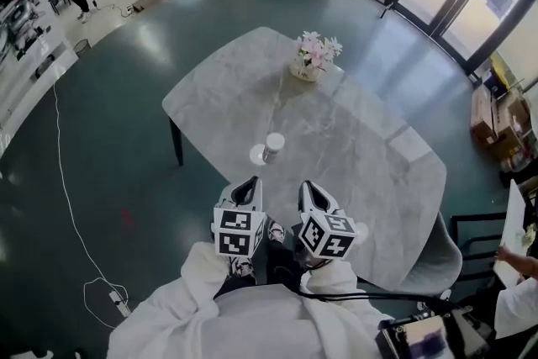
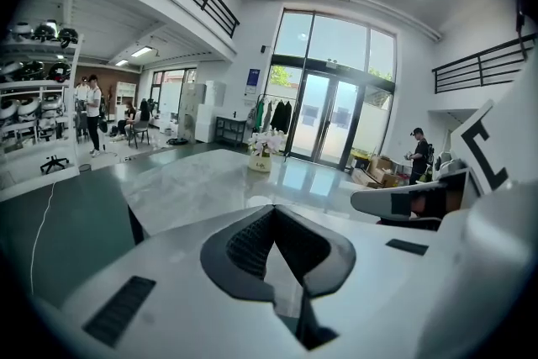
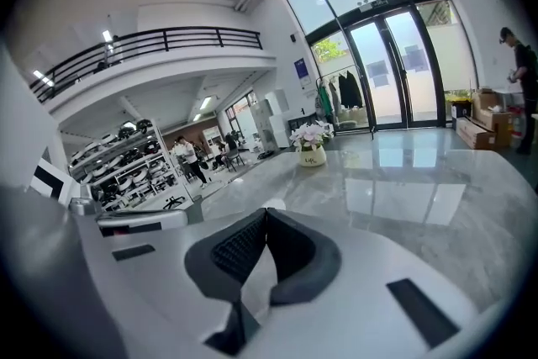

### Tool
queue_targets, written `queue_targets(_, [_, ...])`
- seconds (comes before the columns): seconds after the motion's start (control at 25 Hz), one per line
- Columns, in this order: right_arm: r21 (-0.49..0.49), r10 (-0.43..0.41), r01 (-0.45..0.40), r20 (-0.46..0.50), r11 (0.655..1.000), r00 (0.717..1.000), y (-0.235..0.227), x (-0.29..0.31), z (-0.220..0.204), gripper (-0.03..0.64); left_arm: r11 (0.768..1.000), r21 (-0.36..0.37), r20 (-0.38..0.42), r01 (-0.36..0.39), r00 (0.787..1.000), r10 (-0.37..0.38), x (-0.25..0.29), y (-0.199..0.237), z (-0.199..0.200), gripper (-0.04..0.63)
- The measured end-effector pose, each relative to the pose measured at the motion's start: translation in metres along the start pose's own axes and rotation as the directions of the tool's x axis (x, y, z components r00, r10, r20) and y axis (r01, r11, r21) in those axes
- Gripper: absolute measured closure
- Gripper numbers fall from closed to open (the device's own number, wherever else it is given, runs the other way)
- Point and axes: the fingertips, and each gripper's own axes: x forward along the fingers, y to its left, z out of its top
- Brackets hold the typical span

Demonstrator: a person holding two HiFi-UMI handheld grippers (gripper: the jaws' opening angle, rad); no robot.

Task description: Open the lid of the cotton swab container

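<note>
Cotton swab container [image 1: 273, 147] — upright, axis vertical

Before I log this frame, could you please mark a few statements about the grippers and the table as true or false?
1. The left gripper and the right gripper are both shut, with nothing between their jaws. True.
2. The left gripper grips the cotton swab container. False: it stands on the table ahead of both grippers, untouched.
3. A flower pot stands on the table beyond the cotton swab container. True.
4. The flower pot touches the cotton swab container. False: they stand well apart, with bare table between them.
</note>
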Motion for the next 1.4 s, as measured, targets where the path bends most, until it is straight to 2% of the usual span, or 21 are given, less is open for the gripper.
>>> queue_targets(0.28, [-0.033,0.051,-0.052,-0.025,0.998,0.998,-0.003,0.026,0.012,0.557,0.996,-0.043,-0.007,-0.072,0.997,0.071,0.023,0.019,0.008,0.6])
queue_targets(0.84, [0.044,0.03,-0.025,-0.11,0.999,0.993,-0.045,0.057,-0.012,0.557,0.995,-0.06,-0.131,-0.078,0.989,0.069,0.07,0.018,-0.026,0.6])
queue_targets(1.4, [0.075,0.088,-0.074,-0.221,0.994,0.971,-0.053,0.109,-0.042,0.557,0.988,-0.089,-0.229,-0.125,0.968,0.102,0.111,0.039,-0.062,0.6])
